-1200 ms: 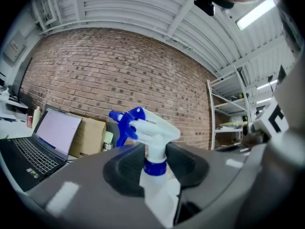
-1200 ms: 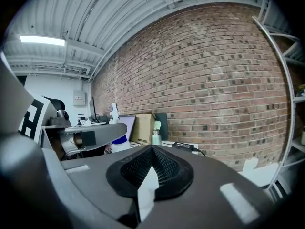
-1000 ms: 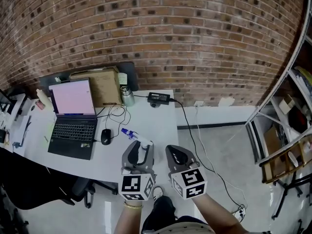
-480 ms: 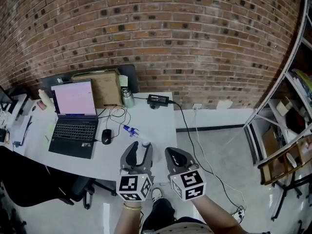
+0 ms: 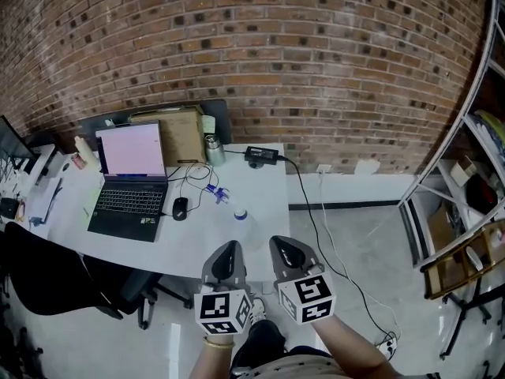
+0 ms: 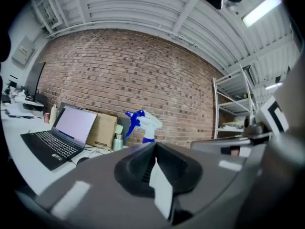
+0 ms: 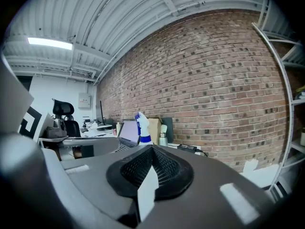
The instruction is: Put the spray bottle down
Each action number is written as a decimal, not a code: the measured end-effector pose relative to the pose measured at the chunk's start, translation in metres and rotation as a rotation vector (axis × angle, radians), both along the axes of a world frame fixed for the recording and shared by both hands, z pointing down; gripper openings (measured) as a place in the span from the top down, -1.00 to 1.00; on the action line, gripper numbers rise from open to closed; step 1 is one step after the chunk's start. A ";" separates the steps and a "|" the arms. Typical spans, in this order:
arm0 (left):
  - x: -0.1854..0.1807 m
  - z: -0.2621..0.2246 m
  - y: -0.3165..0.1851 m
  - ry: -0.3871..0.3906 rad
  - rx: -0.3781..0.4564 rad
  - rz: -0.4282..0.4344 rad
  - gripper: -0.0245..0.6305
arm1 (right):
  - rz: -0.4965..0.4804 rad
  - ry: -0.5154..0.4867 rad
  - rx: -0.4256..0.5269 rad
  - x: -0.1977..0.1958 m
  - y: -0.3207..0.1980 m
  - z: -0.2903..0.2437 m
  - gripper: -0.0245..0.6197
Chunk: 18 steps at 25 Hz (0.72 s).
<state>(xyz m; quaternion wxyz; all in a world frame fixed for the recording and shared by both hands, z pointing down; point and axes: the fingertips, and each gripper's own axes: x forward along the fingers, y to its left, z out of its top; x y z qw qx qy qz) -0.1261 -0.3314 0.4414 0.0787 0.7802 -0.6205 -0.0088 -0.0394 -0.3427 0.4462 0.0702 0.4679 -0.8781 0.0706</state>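
The spray bottle (image 5: 241, 223), clear with a white and blue trigger head, stands upright on the white table (image 5: 268, 188) near its front right corner. Nothing holds it. My left gripper (image 5: 227, 251) sits just in front of the bottle, off the table edge, shut and empty. My right gripper (image 5: 282, 247) hangs beside it, also shut and empty. In the left gripper view the spray bottle (image 6: 143, 123) rises beyond the closed left gripper (image 6: 155, 144). In the right gripper view the spray bottle (image 7: 142, 127) stands to the left, past the closed right gripper (image 7: 152, 148).
An open laptop (image 5: 130, 176), a mouse (image 5: 181, 208), a cardboard box (image 5: 180, 133), a steel flask (image 5: 213, 150) and a power adapter (image 5: 260, 156) with its cable share the table. A black chair (image 5: 47, 275) is at the left. Metal shelving (image 5: 458, 204) stands at the right.
The left gripper let go of the spray bottle, drew back toward me and closed. The bottle stays standing on the table. The right gripper also drew back a little.
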 end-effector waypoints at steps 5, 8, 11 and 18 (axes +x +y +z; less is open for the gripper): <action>0.008 0.000 0.031 0.004 -0.024 0.002 0.90 | -0.011 -0.011 0.004 0.007 0.026 -0.002 0.93; 0.013 0.000 0.049 -0.006 -0.027 0.000 0.90 | -0.015 -0.015 0.007 0.010 0.041 -0.001 0.93; 0.016 0.000 0.062 -0.017 -0.030 -0.002 0.90 | -0.028 -0.013 0.002 0.011 0.054 0.001 0.93; 0.020 -0.003 0.075 -0.018 -0.026 -0.006 0.90 | -0.041 0.011 0.016 0.012 0.068 -0.002 0.93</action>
